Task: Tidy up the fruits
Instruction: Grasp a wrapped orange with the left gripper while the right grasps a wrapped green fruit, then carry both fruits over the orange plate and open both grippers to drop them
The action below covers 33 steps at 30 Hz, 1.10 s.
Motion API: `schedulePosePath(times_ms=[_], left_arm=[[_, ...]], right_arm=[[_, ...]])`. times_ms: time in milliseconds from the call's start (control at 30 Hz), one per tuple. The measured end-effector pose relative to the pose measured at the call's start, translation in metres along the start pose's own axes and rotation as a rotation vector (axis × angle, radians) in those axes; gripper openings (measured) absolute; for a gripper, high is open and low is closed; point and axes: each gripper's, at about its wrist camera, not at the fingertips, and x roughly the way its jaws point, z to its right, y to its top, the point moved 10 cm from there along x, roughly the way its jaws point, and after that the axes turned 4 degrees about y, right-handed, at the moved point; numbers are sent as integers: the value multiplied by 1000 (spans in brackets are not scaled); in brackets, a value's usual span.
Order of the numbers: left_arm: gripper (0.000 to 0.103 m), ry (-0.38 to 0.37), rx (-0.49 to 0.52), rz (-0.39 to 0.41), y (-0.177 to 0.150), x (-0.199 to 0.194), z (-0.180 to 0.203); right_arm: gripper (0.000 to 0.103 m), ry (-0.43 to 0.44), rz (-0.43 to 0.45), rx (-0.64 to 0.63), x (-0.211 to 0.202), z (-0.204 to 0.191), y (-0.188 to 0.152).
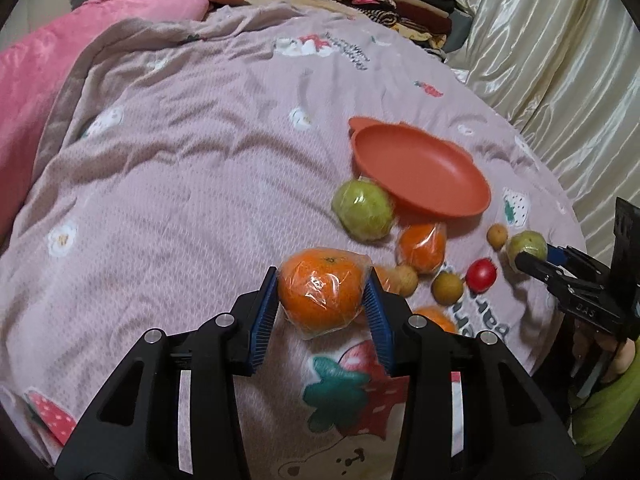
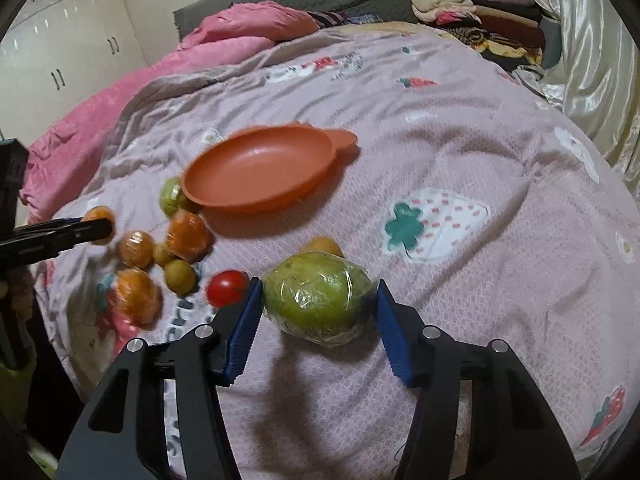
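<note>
My left gripper is shut on a plastic-wrapped orange and holds it just above the bed cover; the same gripper appears at the left edge of the right wrist view. My right gripper has its blue pads against both sides of a wrapped green fruit, also seen small at the right of the left wrist view. An empty orange dish lies tilted on the cover beyond the fruit. Around it lie another green fruit, a wrapped orange, a red tomato and small yellowish fruits.
The fruit lies on a mauve patterned bed cover. A pink quilt is bunched at the far left, folded clothes are stacked at the head, and a shiny cream curtain hangs on the right. A hand and green sleeve hold the right gripper.
</note>
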Motion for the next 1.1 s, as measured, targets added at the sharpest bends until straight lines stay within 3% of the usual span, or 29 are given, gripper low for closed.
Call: schedulePosePath(times_ms=[533, 1100], left_arm=[[34, -74, 90, 18, 74, 18, 38], [34, -133, 177, -54, 106, 71, 72]], right_arm=[[54, 37, 62, -90, 0, -27, 58], [54, 46, 18, -158, 36, -36, 79]])
